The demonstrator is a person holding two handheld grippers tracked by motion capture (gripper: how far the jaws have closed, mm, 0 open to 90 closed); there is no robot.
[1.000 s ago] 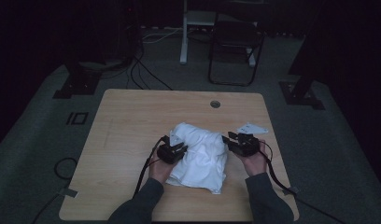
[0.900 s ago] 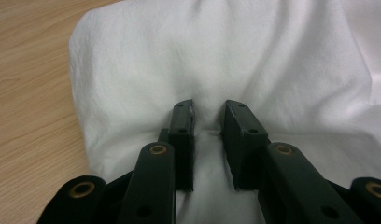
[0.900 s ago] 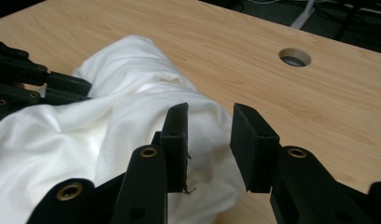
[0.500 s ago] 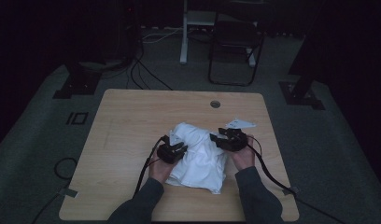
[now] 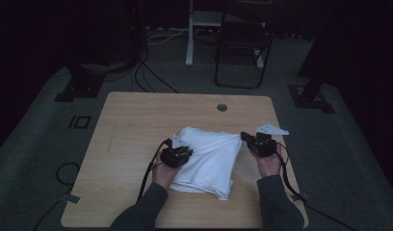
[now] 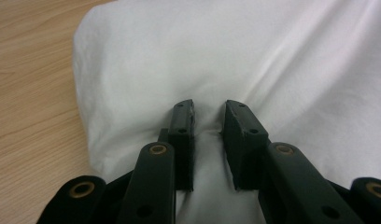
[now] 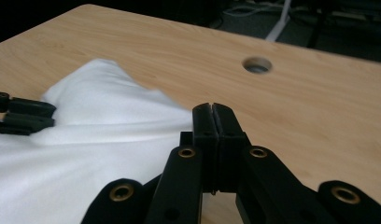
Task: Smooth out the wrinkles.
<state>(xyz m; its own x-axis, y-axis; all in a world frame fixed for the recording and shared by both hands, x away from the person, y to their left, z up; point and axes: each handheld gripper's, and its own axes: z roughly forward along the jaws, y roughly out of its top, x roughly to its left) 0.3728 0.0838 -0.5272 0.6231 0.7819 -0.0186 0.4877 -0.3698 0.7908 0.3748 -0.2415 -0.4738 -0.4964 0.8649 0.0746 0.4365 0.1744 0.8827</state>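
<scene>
- Left gripper [image 6: 208, 122]: black jaws stood a little apart with a ridge of white folded cloth [image 6: 254, 60] bunched up between them; pads looked pressed against that pinch of fabric, near the cloth's left edge.
- High view: left gripper [image 5: 177, 153] sat on the left side of the cloth [image 5: 209, 156], held by the left hand [image 5: 163, 171]; black cable trailed back toward the near table edge.
- Right gripper [image 7: 212, 122]: jaws had just been closing and now met flat together, pad to pad; whether any fabric was caught between them could not be told. Tips sat right at the cloth's [image 7: 76, 135] right corner, over bare wood.
- High view: right gripper [image 5: 258, 142] at the cloth's far-right corner, right hand [image 5: 269, 163] behind it.
- Left gripper's jaws visible at the left edge of the right gripper view, on the cloth.
- Cloth lay in several layers on the near middle of the light wooden table [image 5: 137, 120], between both hands, stacked edges toward the near side.
- Round cable hole [image 5: 222, 107] in the table, far of the cloth, well apart.
- Small white paper scrap [image 5: 271, 129] just far-right of the right gripper, near the table's right edge.
- Dark chair [image 5: 242, 43] on the floor beyond the table.
</scene>
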